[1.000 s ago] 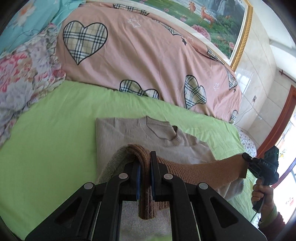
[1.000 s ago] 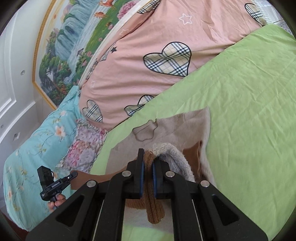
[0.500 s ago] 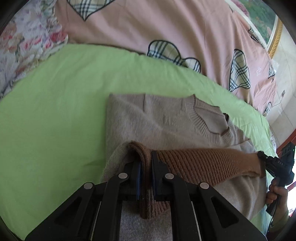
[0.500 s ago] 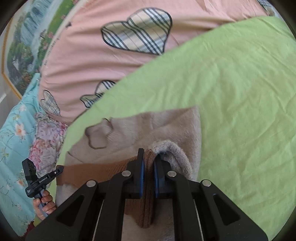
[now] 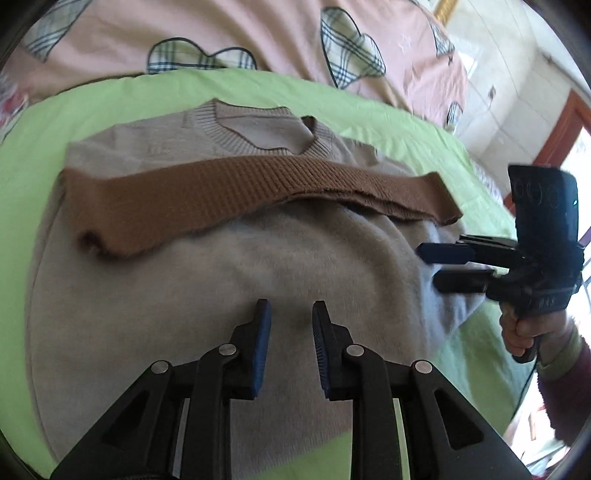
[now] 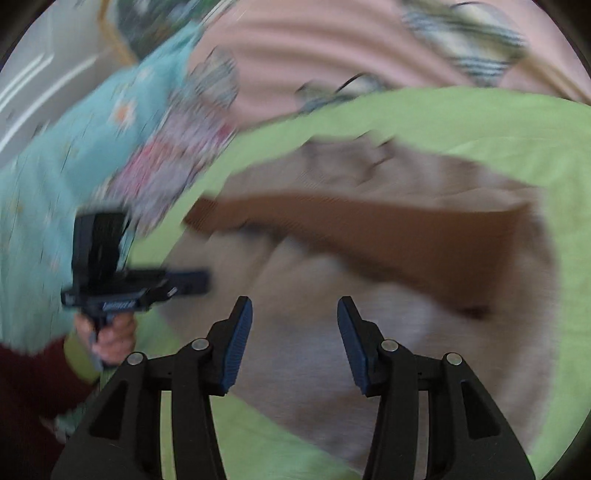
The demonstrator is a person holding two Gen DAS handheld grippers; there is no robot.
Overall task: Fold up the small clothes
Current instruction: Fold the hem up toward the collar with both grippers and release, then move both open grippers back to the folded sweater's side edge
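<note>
A small beige knit sweater [image 5: 229, 280] lies folded on the green sheet [image 5: 388, 114], its brown ribbed hem [image 5: 207, 195] laid across just below the neckline [image 5: 258, 129]. My left gripper [image 5: 290, 314] is open and empty over the folded body. My right gripper [image 6: 293, 310] is open and empty over the same sweater [image 6: 303, 339]; that view is blurred. The right gripper also shows at the sweater's right edge in the left wrist view [image 5: 439, 267]. The left gripper shows at the left in the right wrist view [image 6: 199, 282].
A pink quilt [image 5: 258, 33] with plaid hearts lies behind the sweater. Blue and pink floral pillows [image 6: 92, 147] lie at the left. A tiled wall and a doorway [image 5: 565, 122] are at the right.
Both grippers let go of the brown hem and drew back. The hem now lies flat across the sweater's chest. Both jaws went from shut to open.
</note>
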